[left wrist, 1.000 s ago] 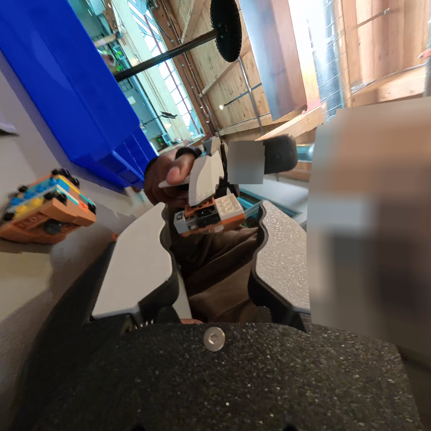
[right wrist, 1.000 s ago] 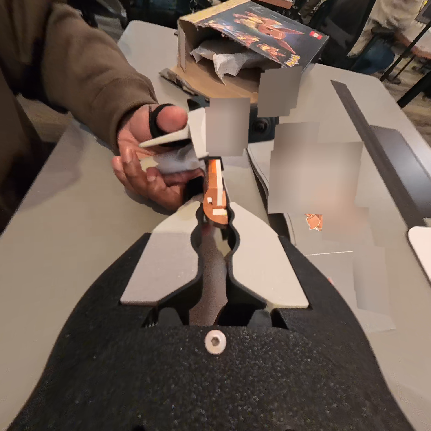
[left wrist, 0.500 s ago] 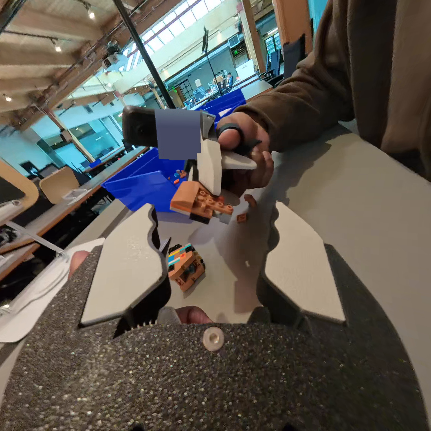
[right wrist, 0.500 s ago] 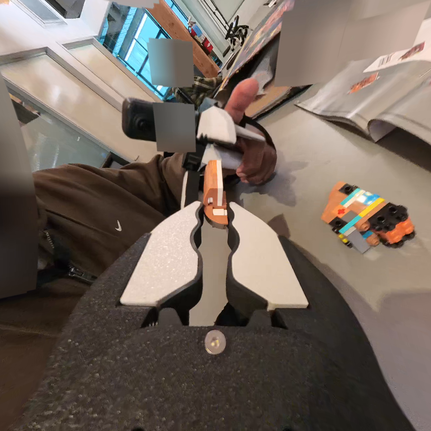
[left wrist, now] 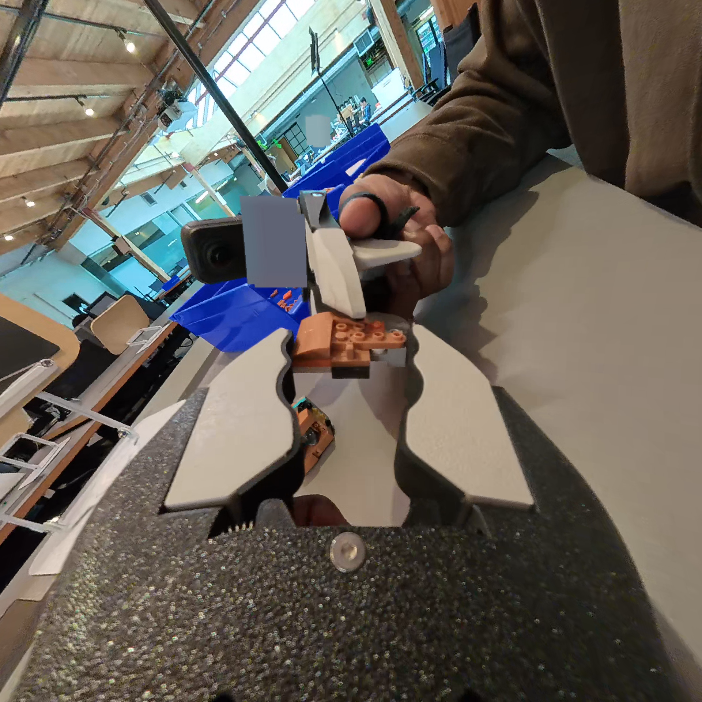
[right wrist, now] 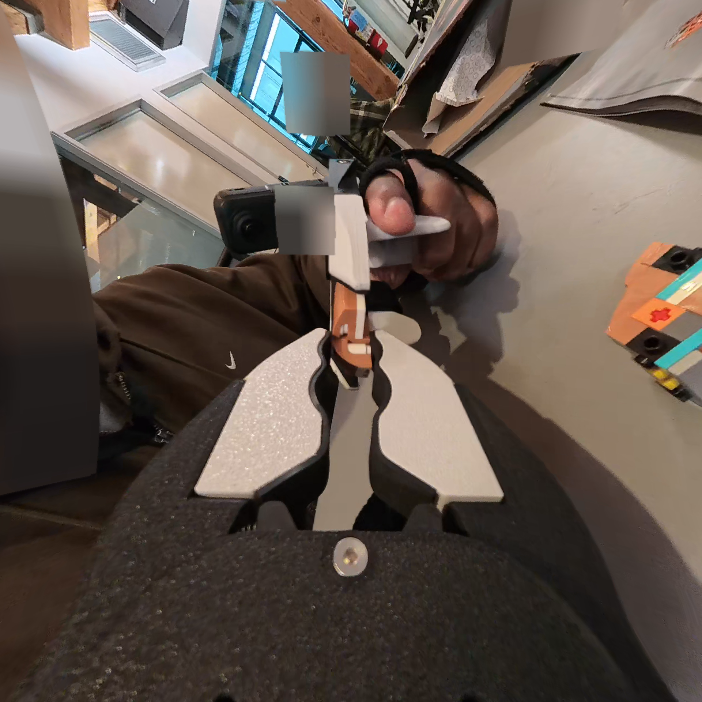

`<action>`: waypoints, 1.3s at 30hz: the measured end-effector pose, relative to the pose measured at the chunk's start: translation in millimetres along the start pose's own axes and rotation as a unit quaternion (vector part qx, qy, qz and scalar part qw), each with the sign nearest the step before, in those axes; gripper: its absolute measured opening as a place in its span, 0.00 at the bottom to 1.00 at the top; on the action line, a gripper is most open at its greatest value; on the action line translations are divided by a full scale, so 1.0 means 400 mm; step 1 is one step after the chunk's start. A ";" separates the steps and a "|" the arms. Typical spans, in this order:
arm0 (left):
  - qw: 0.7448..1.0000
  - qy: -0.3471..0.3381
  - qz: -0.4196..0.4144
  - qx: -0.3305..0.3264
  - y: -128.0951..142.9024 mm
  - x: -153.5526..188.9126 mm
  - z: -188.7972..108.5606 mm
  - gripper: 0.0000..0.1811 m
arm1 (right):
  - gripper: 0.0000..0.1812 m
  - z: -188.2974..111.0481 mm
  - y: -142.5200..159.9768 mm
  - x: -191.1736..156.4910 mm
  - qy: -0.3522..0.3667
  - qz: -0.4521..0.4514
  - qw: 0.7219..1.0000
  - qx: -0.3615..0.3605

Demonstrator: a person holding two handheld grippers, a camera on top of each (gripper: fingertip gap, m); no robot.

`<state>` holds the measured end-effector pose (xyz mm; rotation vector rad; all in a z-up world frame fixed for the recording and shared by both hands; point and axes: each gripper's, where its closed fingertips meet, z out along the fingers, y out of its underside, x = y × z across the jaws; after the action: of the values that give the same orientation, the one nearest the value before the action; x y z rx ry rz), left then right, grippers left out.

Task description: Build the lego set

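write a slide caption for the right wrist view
Right gripper shut on an orange lego piece, colourful lego block on the grey table.

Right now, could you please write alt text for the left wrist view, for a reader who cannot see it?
The open left gripper closes in on an orange lego piece pinched by the right gripper, above a grey table. A second lego build lies below; a blue bin sits behind.

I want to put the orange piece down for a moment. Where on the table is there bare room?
The grey table lies bare between the brown sleeve and the left gripper. It is crowded elsewhere: the coloured lego block, the blue bin, and the torn box with the booklet.
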<state>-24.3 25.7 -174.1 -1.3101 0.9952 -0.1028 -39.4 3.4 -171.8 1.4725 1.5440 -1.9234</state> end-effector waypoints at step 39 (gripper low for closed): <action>0.954 0.073 -0.233 -0.174 0.106 0.031 0.019 0.31 | 0.08 -0.253 0.142 0.202 0.380 -0.315 0.816 -0.301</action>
<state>-31.4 37.6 -216.8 -1.8703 0.8321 -0.4035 18.7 95.6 -261.9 1.5965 2.9405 -0.8023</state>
